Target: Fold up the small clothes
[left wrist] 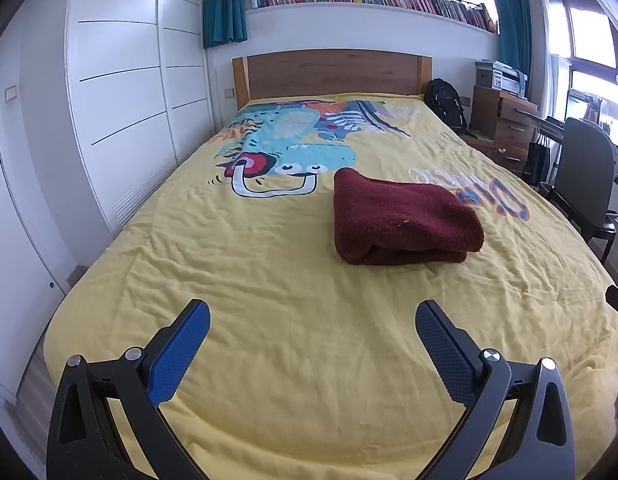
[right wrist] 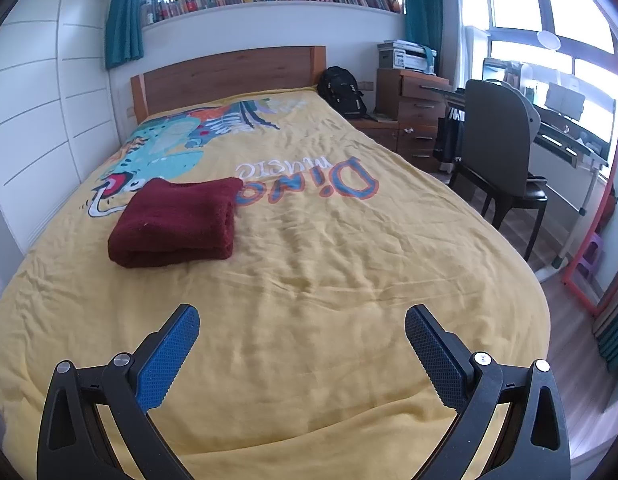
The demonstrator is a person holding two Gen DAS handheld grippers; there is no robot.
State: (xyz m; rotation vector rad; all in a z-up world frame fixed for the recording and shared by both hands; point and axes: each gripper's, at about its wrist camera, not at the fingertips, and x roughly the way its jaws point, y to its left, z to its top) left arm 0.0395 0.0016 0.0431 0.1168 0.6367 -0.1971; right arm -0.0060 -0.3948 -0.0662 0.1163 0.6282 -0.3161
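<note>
Left tongs [left wrist: 313, 320]: blue-padded fingers [left wrist: 181, 354] spread wide, nothing between them, above the near end of the bed. Right tongs [right wrist: 302, 322]: same, fingers [right wrist: 437, 358] wide apart, holding nothing. Both well apart from the garment. Dark red knitted garment [left wrist: 401, 220] [right wrist: 177, 222] lies folded in a thick bundle on the yellow bedspread [left wrist: 269, 280] [right wrist: 329, 260], mid-bed, just beside the printed lettering. Lettering [right wrist: 309, 180] reads "Dino music", upside down from here. Cartoon dinosaur print [left wrist: 285, 140] beyond, toward the wooden headboard [left wrist: 329, 72].
</note>
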